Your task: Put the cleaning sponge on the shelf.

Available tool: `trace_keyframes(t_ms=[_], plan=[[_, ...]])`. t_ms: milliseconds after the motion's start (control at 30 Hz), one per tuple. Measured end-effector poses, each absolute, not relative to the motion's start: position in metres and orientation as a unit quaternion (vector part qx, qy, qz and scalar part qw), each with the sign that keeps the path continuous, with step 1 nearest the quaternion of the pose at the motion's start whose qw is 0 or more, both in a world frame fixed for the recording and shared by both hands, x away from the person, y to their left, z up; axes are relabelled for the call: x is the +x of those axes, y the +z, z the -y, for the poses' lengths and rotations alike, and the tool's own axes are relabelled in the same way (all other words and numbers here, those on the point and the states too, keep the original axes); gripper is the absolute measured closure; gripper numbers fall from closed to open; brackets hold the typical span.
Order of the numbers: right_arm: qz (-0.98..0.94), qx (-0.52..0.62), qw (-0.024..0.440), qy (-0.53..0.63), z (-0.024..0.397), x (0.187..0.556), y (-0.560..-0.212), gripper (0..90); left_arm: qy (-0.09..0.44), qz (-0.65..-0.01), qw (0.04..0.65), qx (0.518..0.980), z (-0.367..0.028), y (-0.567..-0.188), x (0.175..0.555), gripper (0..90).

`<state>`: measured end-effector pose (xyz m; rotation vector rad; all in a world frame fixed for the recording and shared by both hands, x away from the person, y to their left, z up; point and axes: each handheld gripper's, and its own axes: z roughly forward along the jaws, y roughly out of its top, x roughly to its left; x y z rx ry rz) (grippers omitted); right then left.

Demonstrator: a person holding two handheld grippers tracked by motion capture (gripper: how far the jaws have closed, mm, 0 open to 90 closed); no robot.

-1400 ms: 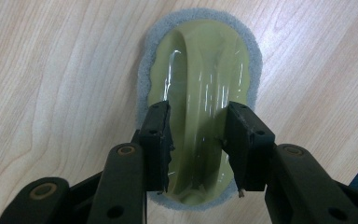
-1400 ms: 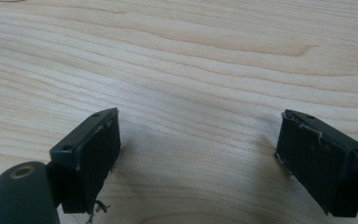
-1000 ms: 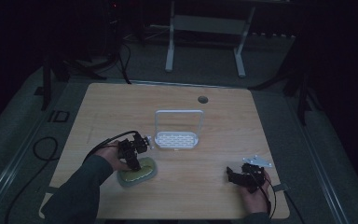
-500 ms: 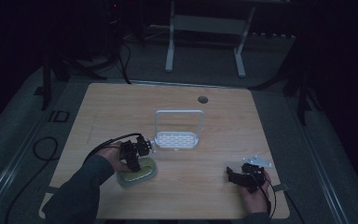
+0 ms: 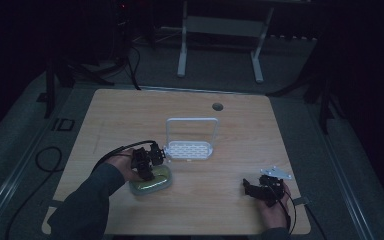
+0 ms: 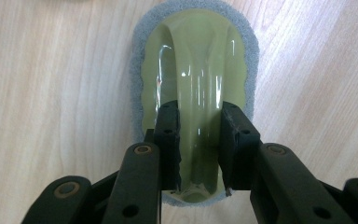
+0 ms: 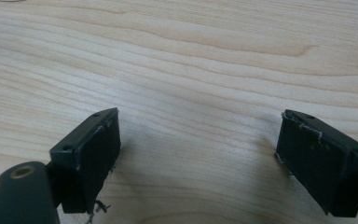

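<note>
Near the front left of the wooden table (image 5: 130,115), just in front of the white rack (image 5: 190,147), lies a pale green scrubber (image 5: 152,182) with a see-through arched handle and a grey scouring pad beneath it. The rack is the landmark: it stands roughly at the middle of the tabletop, its tall handle loop upright and its slotted tray facing the person. The scrubber sits just in front of the rack's left corner, close beside it though apart from it, flat on the wood.

The left gripper (image 5: 150,165) comes down onto the scrubber from above, held in a hand whose dark sleeve enters from the lower left. Seen in the left gripper view, the left gripper (image 6: 199,140) has its two black jaws pressed against either side of the scrubber's (image 6: 196,70) raised handle ridge, pinching it; these jaws have just been closing, with the handle between them. The grey pad shows as a fuzzy rim all round the green body.

Well to the right of the rack and nearer the front edge, the right gripper (image 5: 260,189) rests low over the bare wood, its grey three-cornered plate on top. From the right gripper view, the right gripper (image 7: 198,158) has its jaws spread wide with nothing but wood grain between them. A round cable hole (image 5: 217,106) lies behind the rack, toward the far edge.
</note>
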<state>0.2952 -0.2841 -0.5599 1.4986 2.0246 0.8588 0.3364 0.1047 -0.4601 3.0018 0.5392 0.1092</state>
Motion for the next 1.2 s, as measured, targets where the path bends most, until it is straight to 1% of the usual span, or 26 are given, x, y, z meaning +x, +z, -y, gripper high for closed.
trace_keyframes(t_ms=[467,600,767,1200], plan=[[-0.738,0.548,0.237,0.314,0.284,0.295,-0.56,13.0,0.053,-0.156,0.05,0.985,-0.093,-0.453,0.341,71.5],[-0.739,0.547,0.238,0.314,0.284,0.295,-0.56,13.0,0.075,-0.148,0.058,0.984,-0.087,-0.448,0.345,71.5],[-0.739,0.546,0.239,0.314,0.284,0.295,-0.56,13.0,0.08,-0.148,0.065,0.984,-0.084,-0.445,0.349,71.6],[-0.739,0.546,0.239,0.314,0.284,0.295,-0.56,13.0,0.081,-0.123,0.073,0.986,-0.07,-0.437,0.357,71.5]])
